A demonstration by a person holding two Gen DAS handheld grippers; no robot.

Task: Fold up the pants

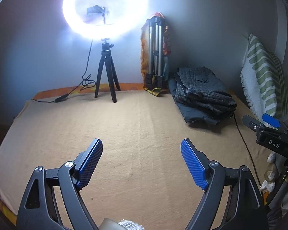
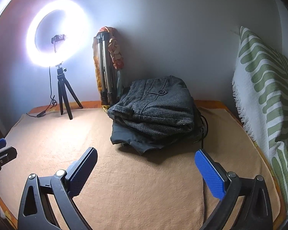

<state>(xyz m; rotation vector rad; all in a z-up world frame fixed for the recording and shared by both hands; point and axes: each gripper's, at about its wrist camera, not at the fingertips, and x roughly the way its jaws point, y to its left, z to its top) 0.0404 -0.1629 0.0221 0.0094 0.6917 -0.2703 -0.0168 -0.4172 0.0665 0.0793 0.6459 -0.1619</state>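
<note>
Grey houndstooth pants (image 2: 159, 107) lie folded on top of a darker folded garment (image 2: 136, 141) at the back right of the tan blanket (image 2: 124, 182); the stack also shows in the left wrist view (image 1: 203, 94). My right gripper (image 2: 146, 153) is open and empty, hovering just in front of the stack. My left gripper (image 1: 142, 143) is open and empty above bare blanket (image 1: 124, 130), left of the stack. The right gripper's tip (image 1: 266, 126) shows at the right edge of the left wrist view.
A lit ring light on a small black tripod (image 1: 105, 71) stands at the back left with its cable (image 1: 53, 99) on the blanket. A folded silver tripod (image 1: 155, 53) leans on the wall. A green-striped white cushion (image 2: 266, 99) lines the right side. A black cable (image 2: 203, 201) runs along the blanket.
</note>
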